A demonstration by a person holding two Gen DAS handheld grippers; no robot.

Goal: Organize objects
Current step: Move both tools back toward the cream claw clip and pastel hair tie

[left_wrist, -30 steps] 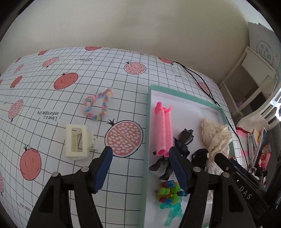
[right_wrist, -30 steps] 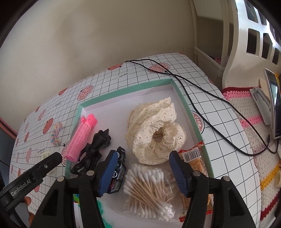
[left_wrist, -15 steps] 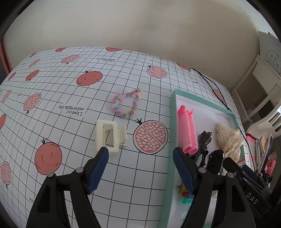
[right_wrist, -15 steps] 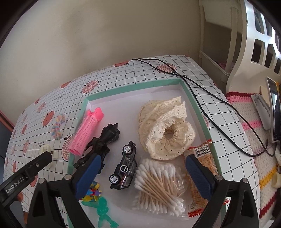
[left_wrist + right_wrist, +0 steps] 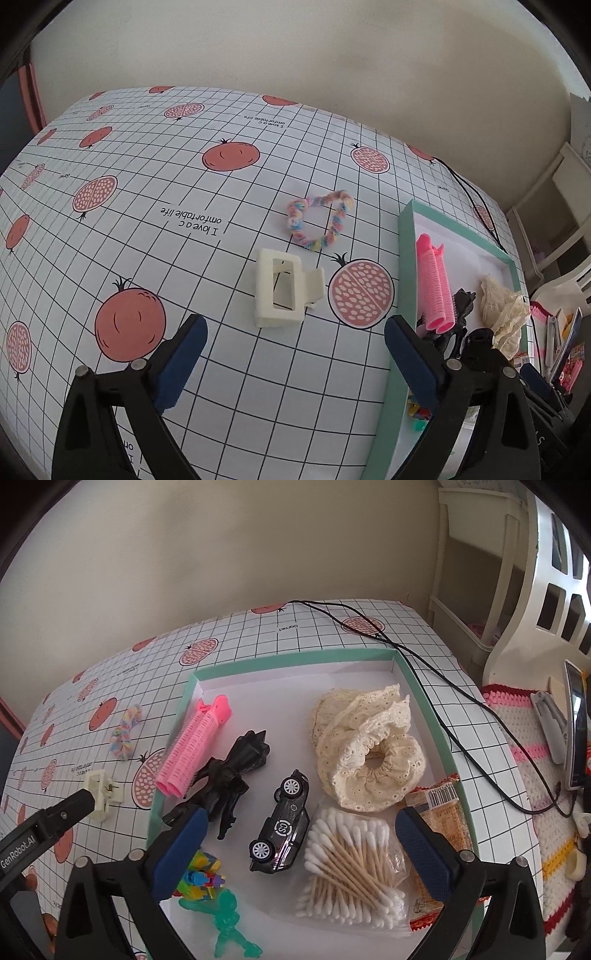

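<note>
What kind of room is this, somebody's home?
Probably a home, perhaps a bedroom: a table under a fruit-print cloth, a white shelf unit by the wall, and a crocheted mat. A teal tray holds hair things and toys.

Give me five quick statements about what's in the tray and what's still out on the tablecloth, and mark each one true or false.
1. The cream hair claw clip lies inside the green tray. False: it sits on the tablecloth, outside the tray.
2. The pink hair roller lies in the tray. True.
3. The left gripper is shut on the pastel hair tie. False: its jaws are open and empty, and the tie lies on the cloth.
4. The black toy car lies between the black figure and the cotton swabs. True.
5. The lace scrunchie is on the tablecloth. False: it is in the tray.
</note>
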